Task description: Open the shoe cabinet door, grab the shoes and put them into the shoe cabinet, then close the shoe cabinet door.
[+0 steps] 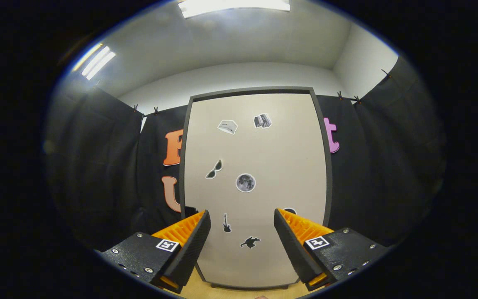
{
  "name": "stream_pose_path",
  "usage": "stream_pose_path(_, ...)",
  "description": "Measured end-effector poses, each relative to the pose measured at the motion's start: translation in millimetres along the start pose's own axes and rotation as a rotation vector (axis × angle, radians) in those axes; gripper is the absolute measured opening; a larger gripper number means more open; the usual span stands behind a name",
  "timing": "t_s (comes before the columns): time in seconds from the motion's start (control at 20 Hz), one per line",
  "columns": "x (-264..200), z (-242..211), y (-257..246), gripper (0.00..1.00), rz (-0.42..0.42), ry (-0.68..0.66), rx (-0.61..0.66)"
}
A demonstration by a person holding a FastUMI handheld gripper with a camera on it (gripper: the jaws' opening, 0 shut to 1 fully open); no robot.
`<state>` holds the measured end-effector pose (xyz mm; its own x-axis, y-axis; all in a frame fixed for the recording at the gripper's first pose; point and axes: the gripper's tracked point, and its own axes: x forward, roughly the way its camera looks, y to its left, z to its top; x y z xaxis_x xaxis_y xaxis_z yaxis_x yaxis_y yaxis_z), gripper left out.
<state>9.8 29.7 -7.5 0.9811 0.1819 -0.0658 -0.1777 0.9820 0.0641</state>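
The shoe cabinet (257, 166) stands upright straight ahead, a tall pale door in a dark grey frame, and the door is closed flat. Several small stickers dot its face, among them a moon (245, 182), sunglasses (214, 169) and a guitar (226, 223). My gripper (242, 218) is open, its two fingers spread wide in front of the door's lower half with nothing between them. The fingers are apart from the door. The cabinet's foot rests on a wooden floor (206, 288).
Black cloth walls (98, 166) hang on both sides of the cabinet and behind it, pinned along a rail. Above are a white wall and ceiling lights (235, 6). A strip of wooden floor lies below the fingers.
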Motion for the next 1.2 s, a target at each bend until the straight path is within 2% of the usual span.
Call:
stream_pose_path(0.25, 14.4, -18.1, 20.0, 0.95, 0.033, 0.055, 0.090)
stream_pose_path(0.4, 30.5, -27.9, 42.1, 0.94, 0.015, 0.078, 0.129)
stream_pose_path(0.75, 73.0, -68.2, 98.7, 0.91, -0.024, 0.154, 0.106)
stream_pose_path(0.95, 99.8, -94.0, 109.5, 0.83, -0.061, 0.202, 0.083)
stream_pose_path(1.2, 123.7, -120.3, 111.1, 0.66, -0.122, 0.248, 0.080)
